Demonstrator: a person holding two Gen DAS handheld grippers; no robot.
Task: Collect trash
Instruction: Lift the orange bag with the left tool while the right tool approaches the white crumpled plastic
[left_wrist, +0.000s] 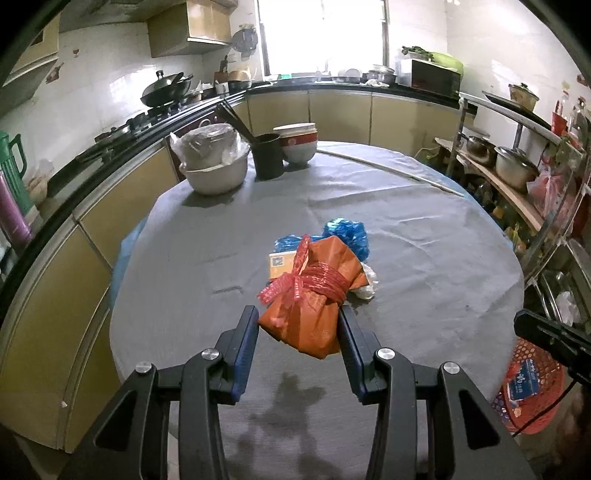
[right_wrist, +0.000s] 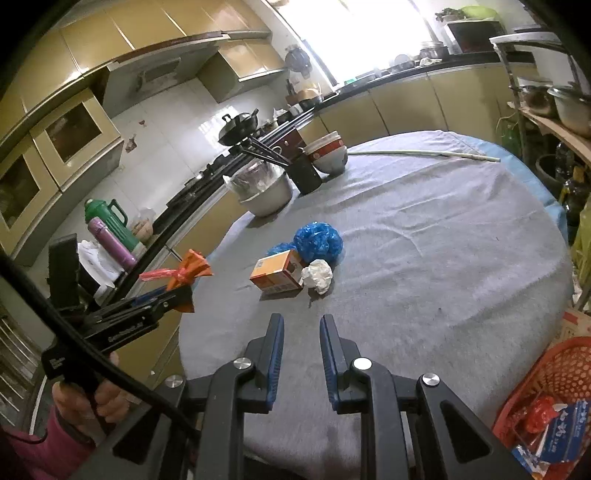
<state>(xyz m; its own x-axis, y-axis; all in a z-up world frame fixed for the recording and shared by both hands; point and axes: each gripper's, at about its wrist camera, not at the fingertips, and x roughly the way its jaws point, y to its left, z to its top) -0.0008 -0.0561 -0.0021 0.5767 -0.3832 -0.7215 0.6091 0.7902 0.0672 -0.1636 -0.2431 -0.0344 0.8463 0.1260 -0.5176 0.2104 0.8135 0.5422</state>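
The left hand-held gripper (left_wrist: 299, 332) is gripping an orange bag (left_wrist: 317, 299) tied with red netting, lifted over the bench (left_wrist: 424, 229)'s near left; next, carrying it right to the red basket (right_wrist: 565, 373), already holding wrappers. The right hand-held gripper (right_wrist: 302, 332) is hovering part open, empty. A small box (right_wrist: 277, 273), white wad (right_wrist: 317, 275) and blue bag (right_wrist: 319, 240) are waiting mid-bench.

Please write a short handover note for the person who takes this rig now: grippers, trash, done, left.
Left gripper: shut on the orange packet tied with red netting, lifted off the table.
Right gripper: open, holding nothing, above the near table edge.
On the table: small carton, white paper ball, blue plastic bag.
Red basket to the right already holds some wrappers.
Left: drop the packet in, then collect those three.
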